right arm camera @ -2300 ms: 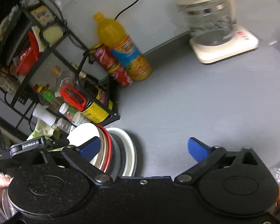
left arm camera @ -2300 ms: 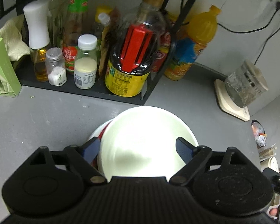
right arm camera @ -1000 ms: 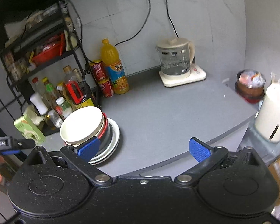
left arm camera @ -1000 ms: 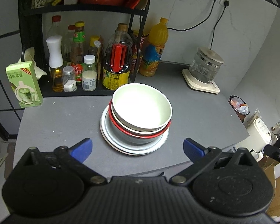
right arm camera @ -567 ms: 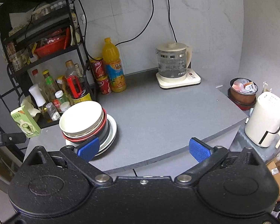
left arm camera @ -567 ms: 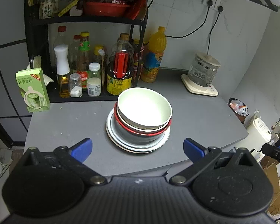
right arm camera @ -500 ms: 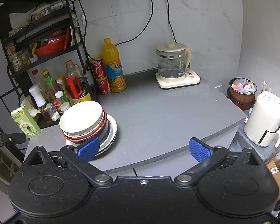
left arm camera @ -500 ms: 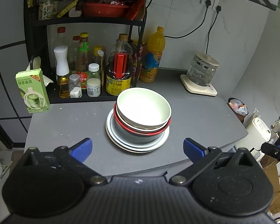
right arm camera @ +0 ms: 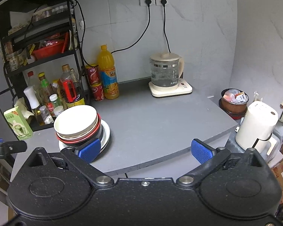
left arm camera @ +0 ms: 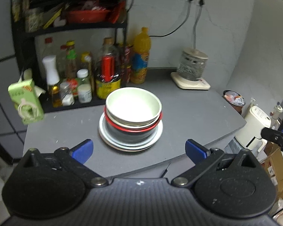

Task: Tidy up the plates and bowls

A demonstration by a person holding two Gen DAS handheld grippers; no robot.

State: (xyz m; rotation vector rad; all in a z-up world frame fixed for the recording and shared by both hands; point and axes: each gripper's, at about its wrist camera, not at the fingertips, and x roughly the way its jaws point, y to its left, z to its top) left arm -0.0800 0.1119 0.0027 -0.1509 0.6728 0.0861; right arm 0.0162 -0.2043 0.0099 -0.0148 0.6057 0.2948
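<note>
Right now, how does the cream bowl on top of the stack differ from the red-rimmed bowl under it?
The cream bowl sits uppermost with its whole pale inside showing; the red-rimmed bowl shows only a red edge and a dark outer wall. The cream bowl's rim looks slightly narrower than the red-rimmed bowl's. Both stand upright, nested, on the plates. Neither gripper touches them.

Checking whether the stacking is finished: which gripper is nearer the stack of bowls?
Left, probably. The left gripper faces the stack of bowls head-on; the right gripper sits off to the stack's right. Both are open and back from it.
</note>
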